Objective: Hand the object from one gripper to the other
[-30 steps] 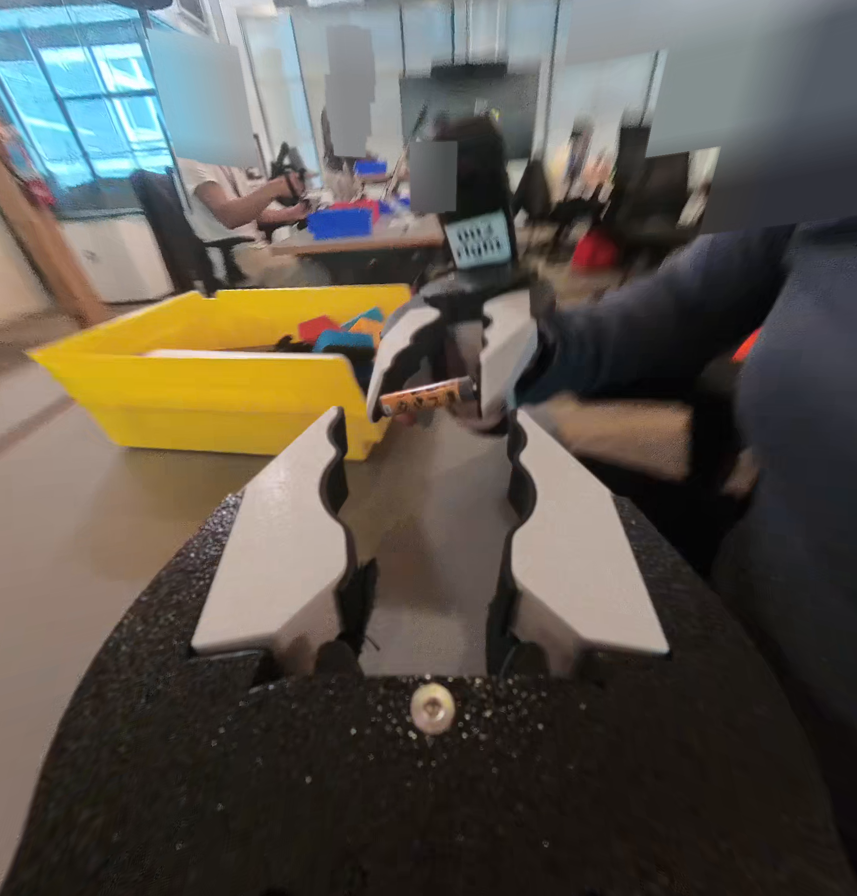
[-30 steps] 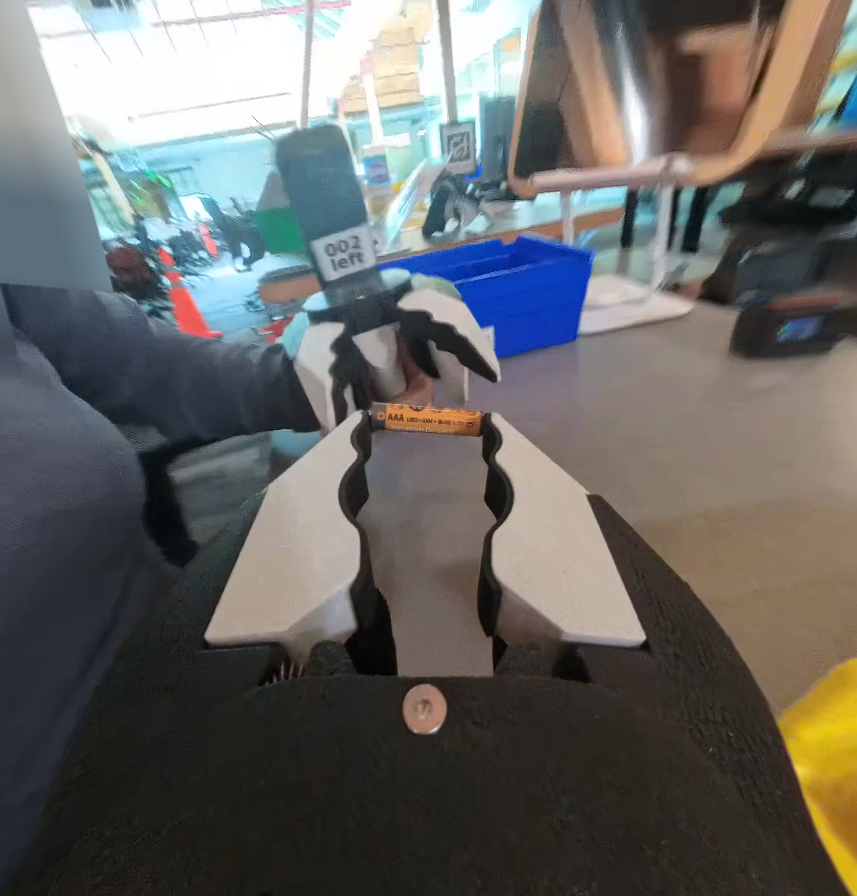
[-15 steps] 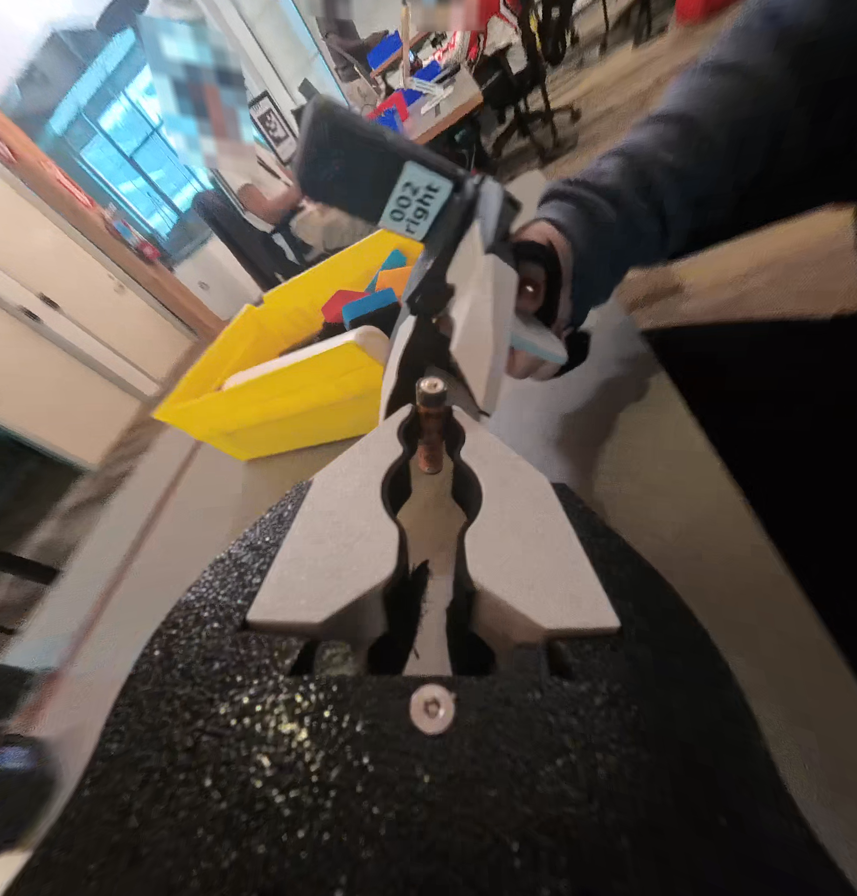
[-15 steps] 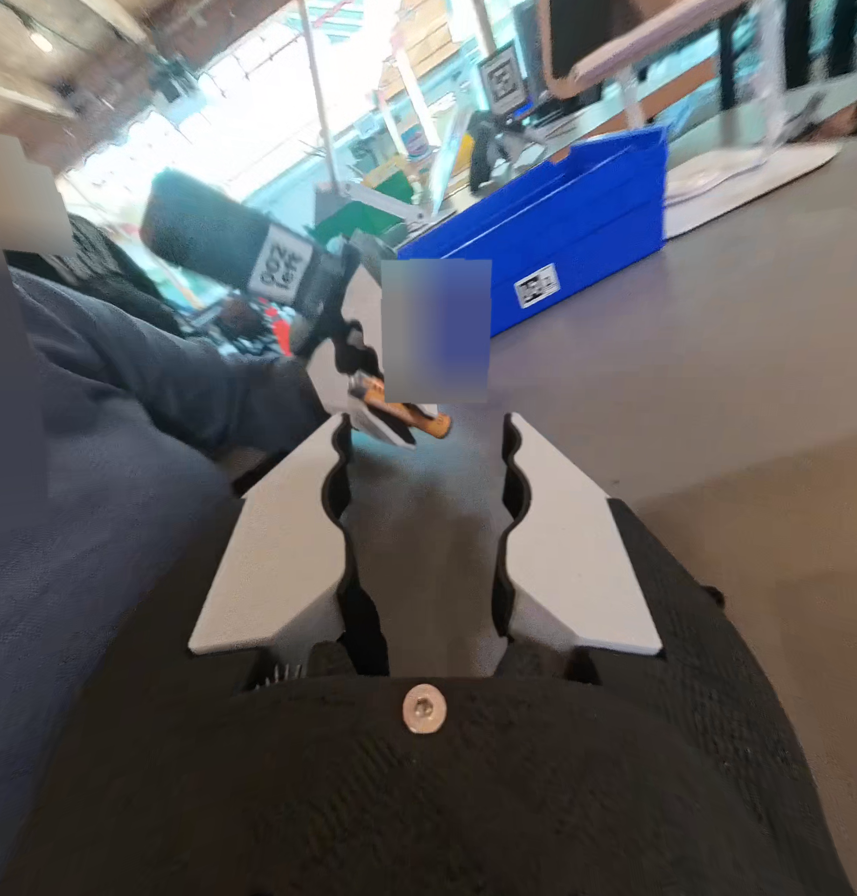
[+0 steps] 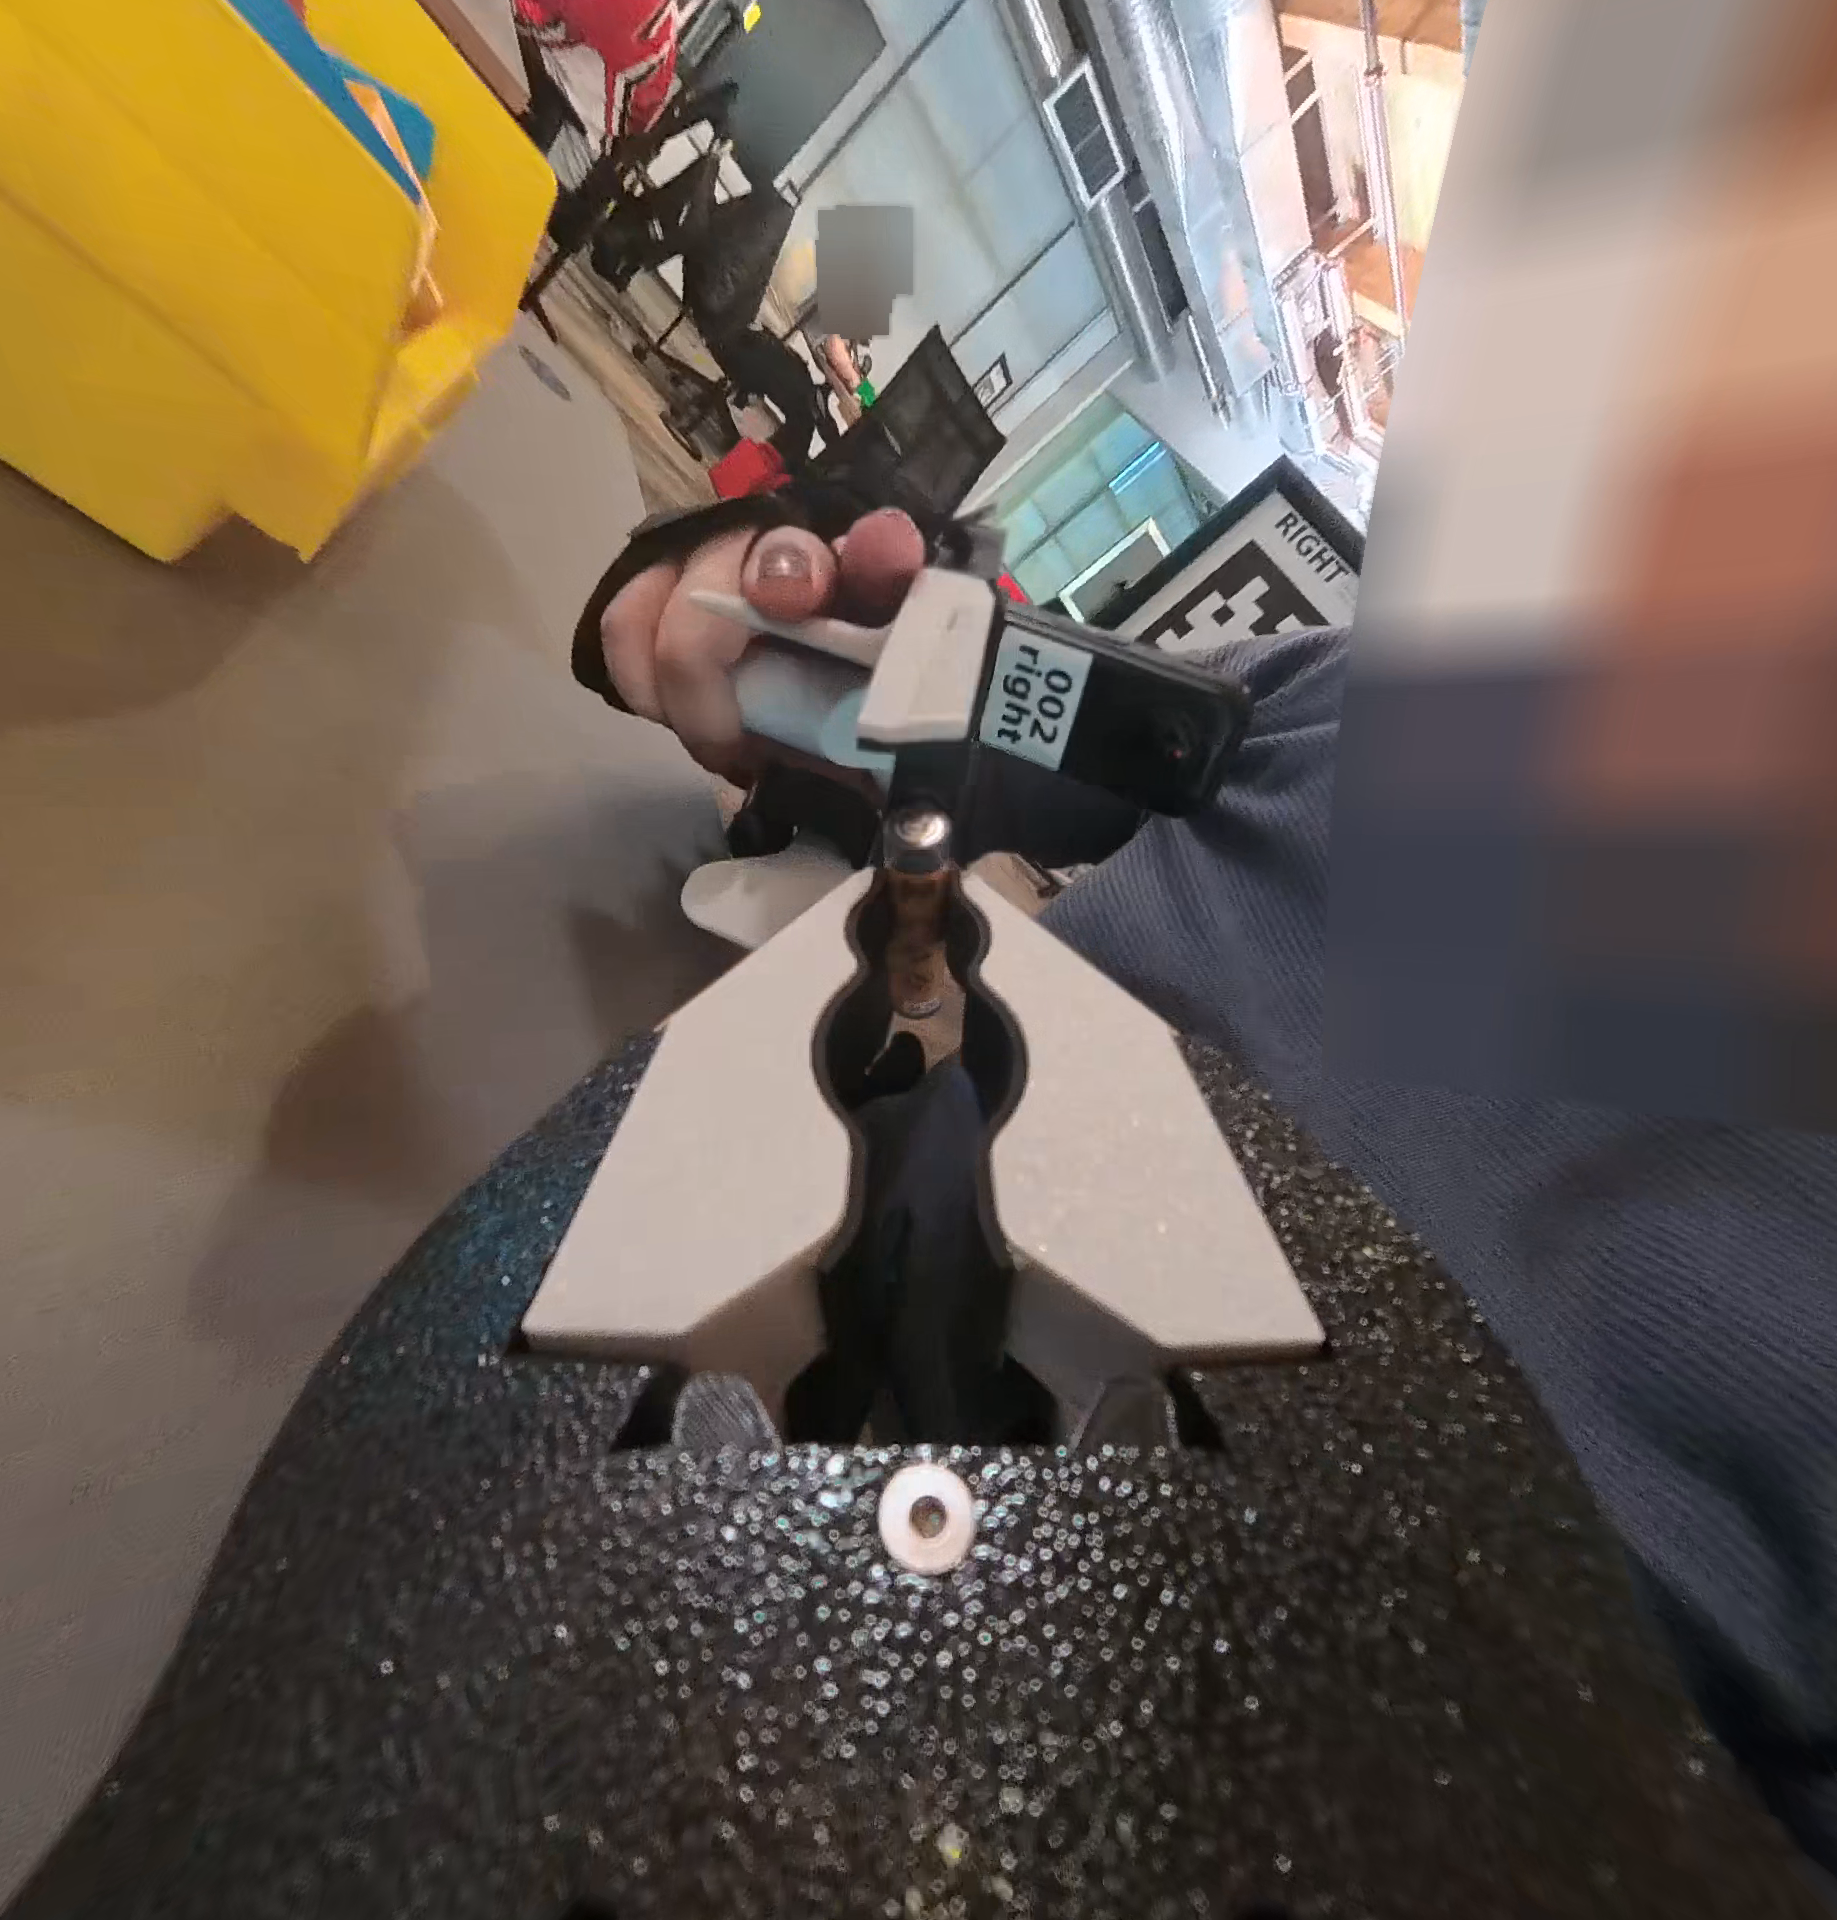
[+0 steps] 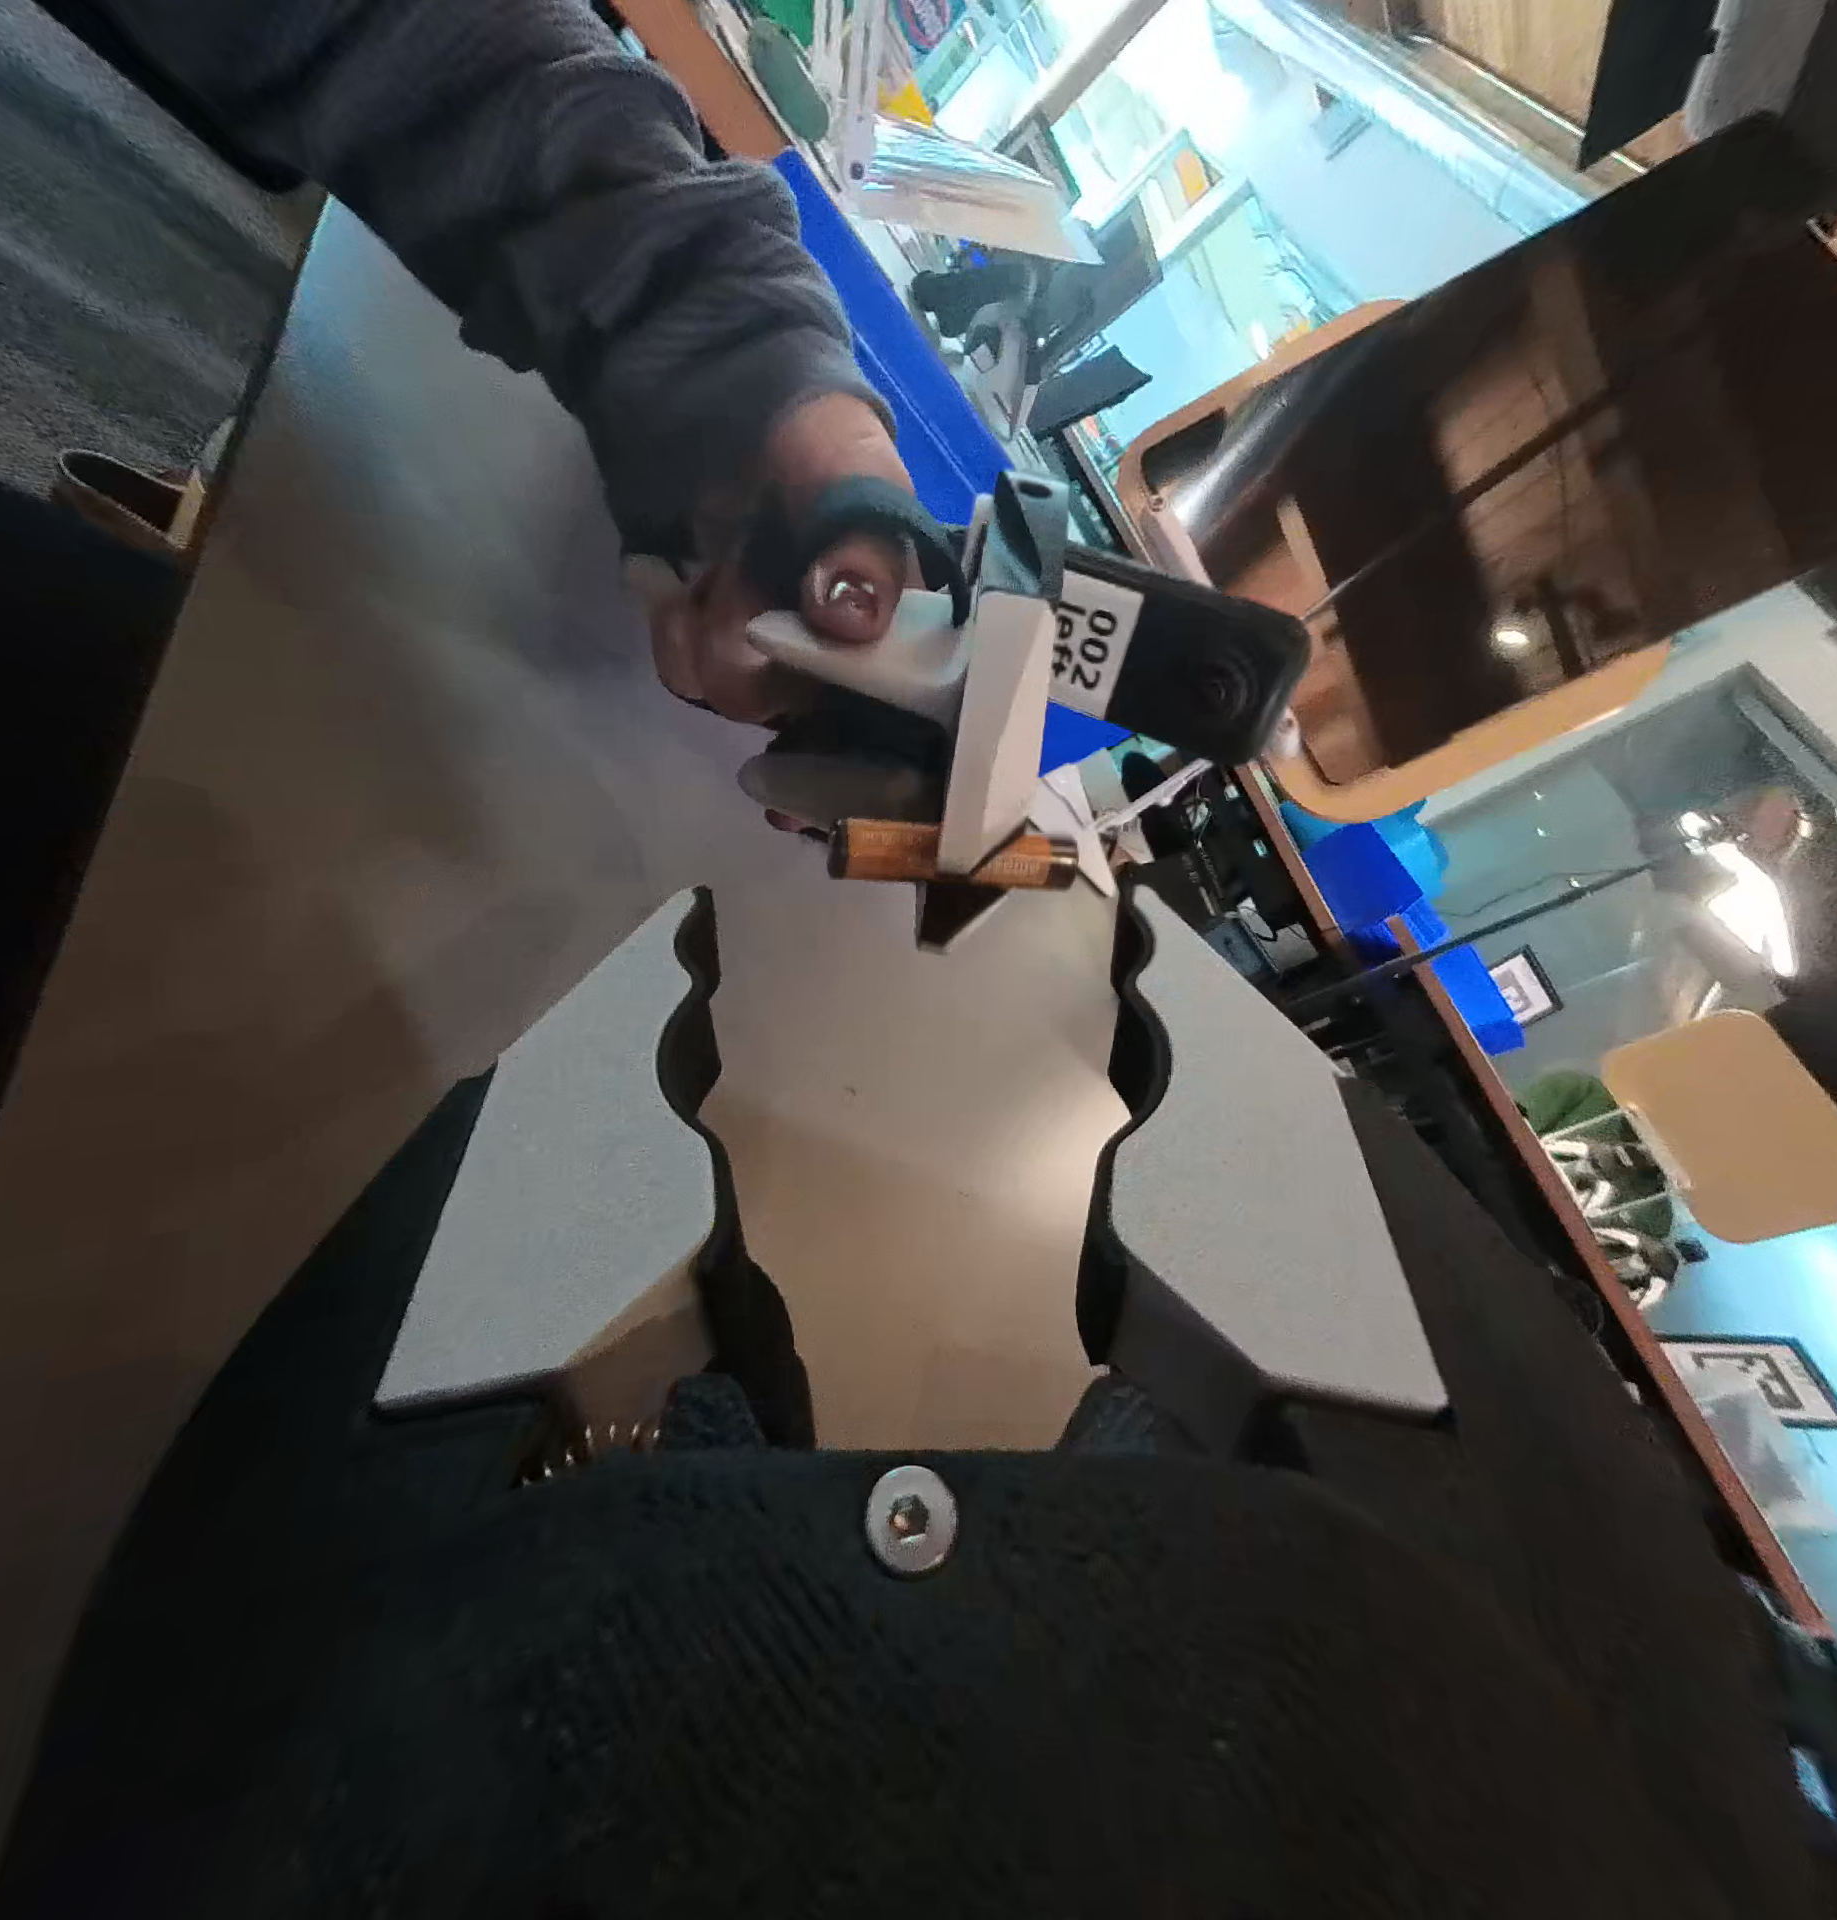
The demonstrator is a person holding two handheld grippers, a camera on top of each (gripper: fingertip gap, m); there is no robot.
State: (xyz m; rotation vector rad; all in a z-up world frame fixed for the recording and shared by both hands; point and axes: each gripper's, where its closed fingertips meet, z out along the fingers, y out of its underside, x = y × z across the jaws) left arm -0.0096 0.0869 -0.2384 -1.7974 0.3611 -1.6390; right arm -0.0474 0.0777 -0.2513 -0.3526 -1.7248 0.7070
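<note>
While the left tool (image 5: 919, 914) clamps the battery (image 6: 950, 850) mid-body at frame centre, the empty right tool (image 6: 914, 925) gapes just below, its gap parallel to the battery's long axis.

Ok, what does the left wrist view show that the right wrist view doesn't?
Left wrist only: a yellow bin on the table, and the battery seen end-on, clamped in the left gripper. Right wrist only: the right gripper, open and empty, and a blue bin. Both show the battery, held by the left gripper alone.
</note>
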